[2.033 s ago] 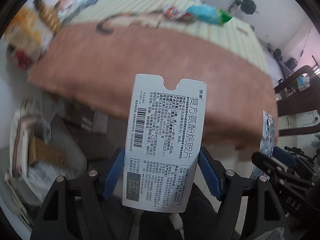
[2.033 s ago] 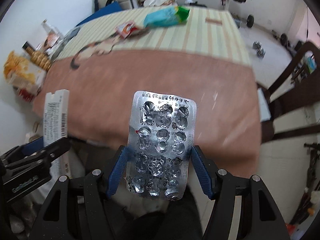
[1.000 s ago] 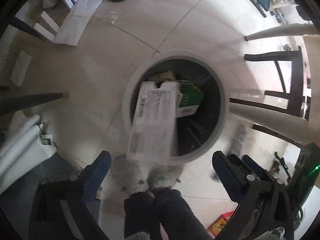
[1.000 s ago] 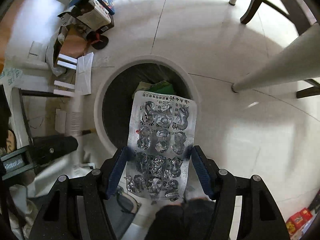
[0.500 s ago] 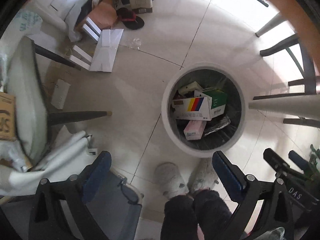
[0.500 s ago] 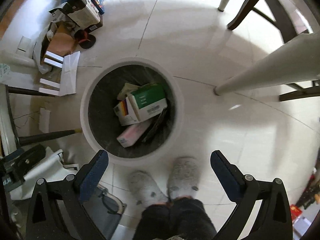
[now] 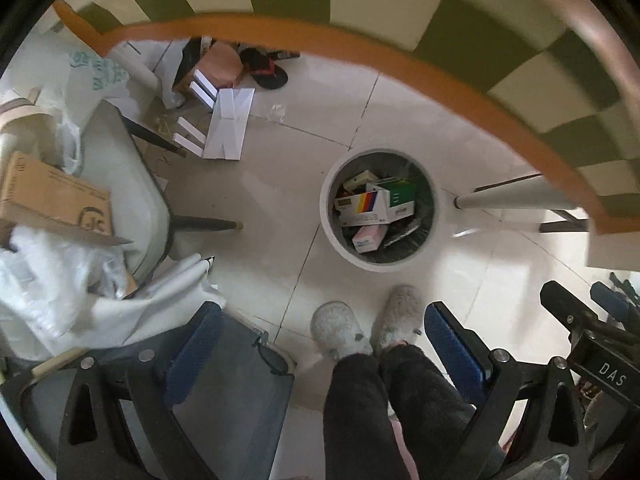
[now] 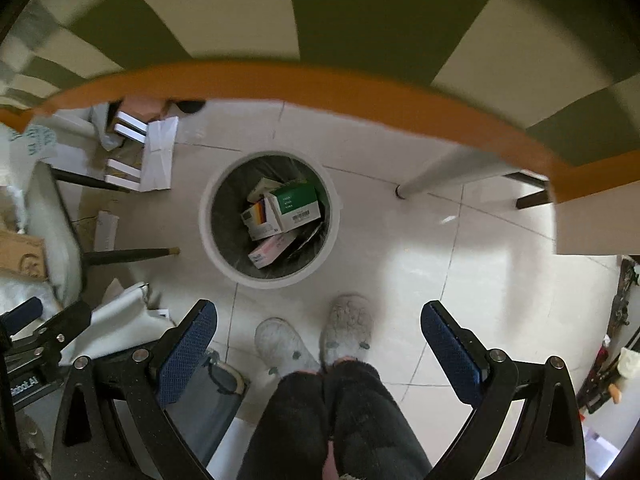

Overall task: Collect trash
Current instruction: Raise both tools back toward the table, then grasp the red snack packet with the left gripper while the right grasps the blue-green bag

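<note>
A round white trash bin (image 7: 326, 216) with a black liner stands on the tiled floor; it also shows in the right wrist view (image 8: 208, 240). Inside lie a white box with coloured stripes (image 7: 362, 208), a green box (image 8: 296, 202), a pink box (image 8: 270, 252) and a crumpled blister pack (image 7: 402, 234). My left gripper (image 7: 318, 344) is open and empty, well above the floor. My right gripper (image 8: 318, 344) is open and empty, also high above the bin. Both look straight down.
A table edge with an orange rim and checked cloth (image 8: 320, 80) spans the top. A white table leg (image 7: 516, 200) stands right of the bin. A chair (image 7: 120, 184) with a cardboard box, floor clutter (image 7: 224, 128) and the person's slippers (image 8: 316, 340) lie around.
Both grippers opened and dropped the medicine box flap and the blister pack into the bin. Both have since risen, so the bin looks smaller and the table edge has come into view.
</note>
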Demonstrator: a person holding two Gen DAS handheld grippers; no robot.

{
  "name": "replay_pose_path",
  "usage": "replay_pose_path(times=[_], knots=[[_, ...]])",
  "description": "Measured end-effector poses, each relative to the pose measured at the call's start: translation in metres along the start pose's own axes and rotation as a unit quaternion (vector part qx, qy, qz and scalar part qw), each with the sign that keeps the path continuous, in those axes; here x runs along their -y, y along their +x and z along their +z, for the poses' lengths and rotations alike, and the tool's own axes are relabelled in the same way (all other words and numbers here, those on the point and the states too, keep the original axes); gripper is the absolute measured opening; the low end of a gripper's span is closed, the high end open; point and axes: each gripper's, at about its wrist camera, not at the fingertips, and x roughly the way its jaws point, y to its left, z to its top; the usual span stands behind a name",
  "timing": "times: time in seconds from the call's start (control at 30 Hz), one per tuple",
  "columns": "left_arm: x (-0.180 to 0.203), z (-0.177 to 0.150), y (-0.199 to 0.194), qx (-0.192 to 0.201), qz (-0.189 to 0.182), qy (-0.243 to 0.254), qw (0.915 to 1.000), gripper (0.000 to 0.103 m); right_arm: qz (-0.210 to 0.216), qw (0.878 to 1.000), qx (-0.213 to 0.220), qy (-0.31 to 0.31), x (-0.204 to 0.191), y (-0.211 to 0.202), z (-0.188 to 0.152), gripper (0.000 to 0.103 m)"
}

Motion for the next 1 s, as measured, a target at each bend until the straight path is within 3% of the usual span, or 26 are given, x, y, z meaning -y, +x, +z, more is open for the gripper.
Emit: replay_pose_path(times=[0.33, 0.57, 0.73, 0.87, 1.0], knots=[[0.01, -0.007, -0.123, 0.038, -0.017, 0.005, 0.9991, 0.103, 0.037, 0.999, 0.019, 0.004, 0.002, -0.138, -0.011, 0.103], [0.032, 0.042, -0.209, 0.102, -0.003, 0.003, 0.9947, 0.103, 0.09, 0.994, 0.053, 0.024, 0.003, -0.225, 0.022, 0.103], [0.057, 0.116, -0.252, 0.153, 0.01, 0.0, 0.9882, 0.103, 0.123, 0.986, 0.092, 0.066, 0.028, -0.279, 0.091, 0.103], [0.078, 0.192, -0.265, 0.165, 0.016, -0.014, 0.9861, 0.103, 0.127, 0.978, 0.13, 0.106, 0.068, -0.307, 0.174, 0.103], [0.095, 0.276, -0.258, 0.155, 0.017, -0.045, 0.9868, 0.103, 0.128, 0.972, 0.139, 0.14, 0.106, -0.308, 0.274, 0.103]])
